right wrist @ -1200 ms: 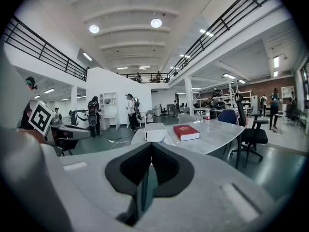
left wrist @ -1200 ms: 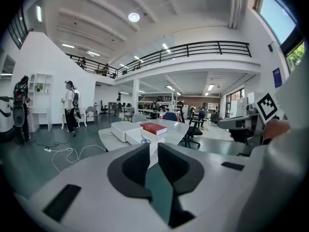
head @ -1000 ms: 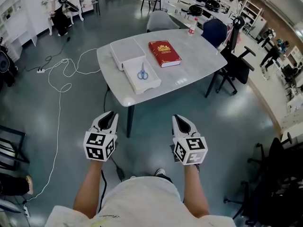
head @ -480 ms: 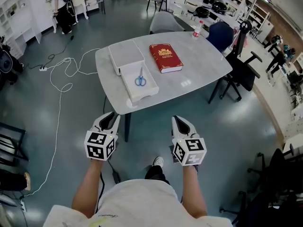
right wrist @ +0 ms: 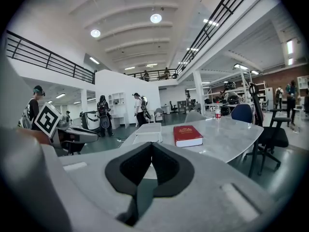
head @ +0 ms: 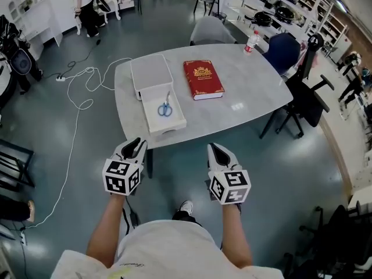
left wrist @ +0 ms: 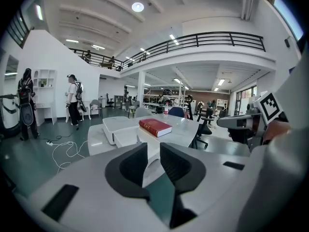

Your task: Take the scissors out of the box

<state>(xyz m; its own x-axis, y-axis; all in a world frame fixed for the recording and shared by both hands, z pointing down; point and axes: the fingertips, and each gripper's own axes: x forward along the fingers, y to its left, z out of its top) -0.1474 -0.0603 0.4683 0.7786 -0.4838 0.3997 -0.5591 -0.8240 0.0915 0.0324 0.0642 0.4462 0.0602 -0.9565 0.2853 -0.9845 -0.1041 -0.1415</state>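
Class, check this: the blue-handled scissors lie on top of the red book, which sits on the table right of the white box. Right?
Not quite: the head view shows the scissors lying inside the white box, not on the red book. The book does sit on the table right of the box.

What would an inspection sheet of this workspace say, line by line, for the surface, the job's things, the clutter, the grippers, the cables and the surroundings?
Surface: grey table, mostly bare.
Job's things: white box at the table's left end; blue-handled scissors lie in its open nearer part.
Clutter: red book beside the box; bottle at the far edge.
Grippers: left gripper jaws slightly apart, empty; right gripper jaws together, empty; both short of the table.
Cables: white cable looped on the floor left of the table.
Surroundings: office chairs at the right; a person standing far left.
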